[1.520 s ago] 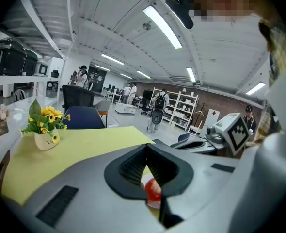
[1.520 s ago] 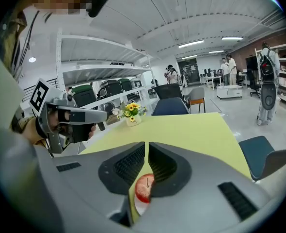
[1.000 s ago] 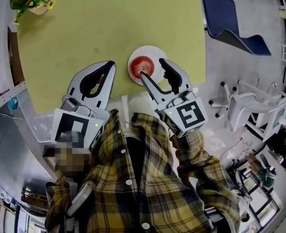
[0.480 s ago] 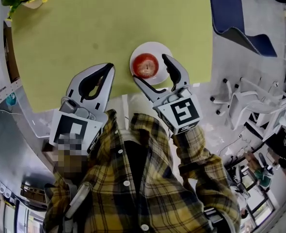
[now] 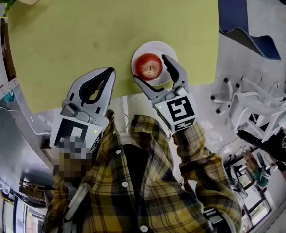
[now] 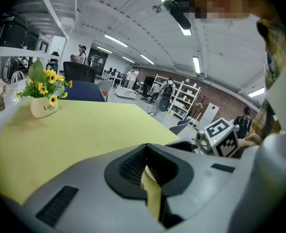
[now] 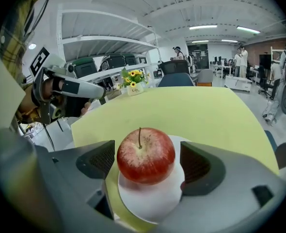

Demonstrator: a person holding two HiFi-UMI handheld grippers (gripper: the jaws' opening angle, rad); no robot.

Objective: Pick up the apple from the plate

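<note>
Right gripper (image 5: pixel 150 68): jaws spread wide, having just been opening. One apple (image 7: pixel 145 155) stands between them, stem up. A thin gap shows at the left pad and a wider one at the right, so neither pad presses on it and nothing is grasped.

Left gripper (image 6: pixel 146 147): jaws clenched tip to tip, holding nothing. A sliver of yellow counter (image 5: pixel 85 28) shows through the hollow behind the tips. It hangs over the counter's near edge, well left of the plate.

Count: 2 grippers, each with 1 marker cube. 1 apple, red with paler flecks. 1 plate (image 7: pixel 150 200), white and round. 1 pot of yellow flowers (image 6: pixel 43 106).

The apple sits in the middle of the plate. The plate is on the counter close to its near edge, toward the right-hand corner. The flower pot stands at the far left corner, well apart from the plate.

Off the counter: a blue chair (image 5: pixel 245 18) to the right. A white chair (image 5: pixel 249 106) nearer the person. A checked yellow shirt (image 5: pixel 148 178) fills the lower head view.

Hidden or unclear:
- The right jaw covers the plate's right rim in the head view.
- The gripper body cuts off the plate's near rim in the right gripper view.
- The flower pot is clipped by the head view's top left corner.
- The left marker cube is partly under a mosaic patch.
- Shelving and several standing figures far back are too small to count.
</note>
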